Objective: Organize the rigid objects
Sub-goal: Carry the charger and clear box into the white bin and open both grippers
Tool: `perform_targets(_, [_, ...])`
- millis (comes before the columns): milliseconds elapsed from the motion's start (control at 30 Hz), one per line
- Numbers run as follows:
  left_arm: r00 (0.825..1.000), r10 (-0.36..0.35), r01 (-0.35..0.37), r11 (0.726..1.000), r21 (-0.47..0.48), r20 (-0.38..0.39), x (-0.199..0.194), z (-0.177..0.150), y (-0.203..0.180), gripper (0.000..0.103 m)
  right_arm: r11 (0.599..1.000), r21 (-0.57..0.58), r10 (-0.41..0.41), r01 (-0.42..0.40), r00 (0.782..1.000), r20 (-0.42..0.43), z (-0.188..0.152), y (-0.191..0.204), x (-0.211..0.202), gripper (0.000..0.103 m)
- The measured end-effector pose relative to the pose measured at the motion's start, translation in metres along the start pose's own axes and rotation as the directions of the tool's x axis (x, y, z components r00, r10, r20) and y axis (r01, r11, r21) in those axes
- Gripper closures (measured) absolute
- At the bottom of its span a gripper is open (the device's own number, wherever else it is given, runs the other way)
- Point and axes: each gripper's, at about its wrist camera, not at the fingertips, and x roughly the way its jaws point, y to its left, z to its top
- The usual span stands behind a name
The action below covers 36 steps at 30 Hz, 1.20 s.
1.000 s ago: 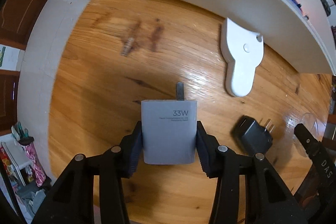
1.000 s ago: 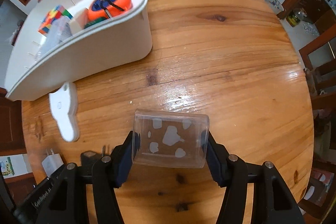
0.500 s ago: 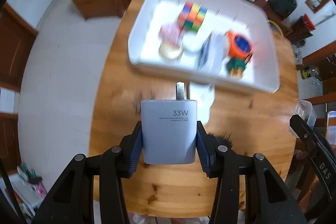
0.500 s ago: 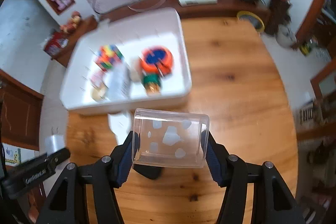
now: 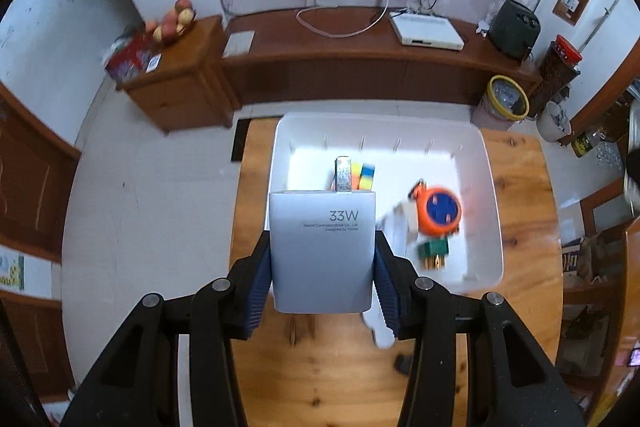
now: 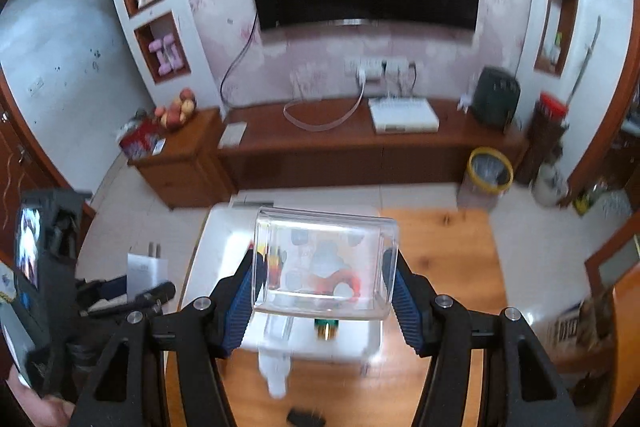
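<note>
White and box-shaped, the plastic wall charger marked 33W (image 5: 322, 251) sits squarely between the blue ribbed pads (image 5: 256, 287) of the left gripper (image 5: 322, 283), which is clamped on its two side faces; its metal prong (image 5: 343, 174) points away from the camera, up and over the white tray. The charger is held in the air above the near left corner of the white plastic rectangular tray (image 5: 494, 227) on the wooden table (image 5: 320, 367). Inside the tray, from left to right, lie a multicoloured puzzle cube (image 5: 362, 175) half hidden behind the prong, a blurred white piece (image 5: 396, 231), an orange round reel with a blue face (image 5: 439, 211) and, just below it, a small green block with gold ends (image 5: 434, 253). A white flat paddle-shaped piece (image 5: 378, 327) lies on the table at the tray's near edge, partly behind the right-hand pad.

In the right wrist view the same charger (image 6: 146, 269) shows at the left edge, in the left gripper's black fingers (image 6: 132, 297). The right gripper (image 6: 324, 287) is closed on a clear plastic rectangular box (image 6: 326, 263), its blue pads (image 6: 242, 303) pressing the box's two short ends. The box hangs above the tray (image 6: 208, 247), near its middle, and the orange reel shows through its clear wall. A small black object (image 6: 306, 417) lies on the table near the bottom edge, blurred.
</note>
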Motion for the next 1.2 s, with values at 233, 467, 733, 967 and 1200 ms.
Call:
perform_targets(233, [0.998,0.001,-0.001,1.000,0.008,-0.069,0.073,0.008,-0.006,0.053,0.999,0.031,-0.035,0.036,0.999,-0.020,0.023,0.004,0.075,0.041])
perform_targets(467, [0.990,0.028,-0.018,0.997,0.077,-0.136,0.132,-0.001,-0.021,0.053,0.995,0.028,-0.092,0.097,0.983,-0.159,-0.002,0.007,0.173,0.041])
perform_targets(733, [0.985,0.005,0.014,0.994,0.109,-0.174,0.161,-0.003,-0.030,0.053,0.992,0.027,-0.113,0.125,0.954,-0.278,-0.036,0.001,0.236,0.041])
perform_targets(967, [0.981,-0.013,0.038,0.992,0.124,-0.196,0.171,-0.005,-0.036,0.053,0.994,0.064,-0.057,0.085,0.934,-0.352,-0.050,-0.002,0.263,0.041])
perform_targets(1200, [0.977,-0.032,0.057,0.992,0.115,-0.210,0.172,-0.008,-0.041,0.053,0.992,0.096,-0.041,0.086,0.915,-0.401,-0.055,-0.008,0.272,0.031])
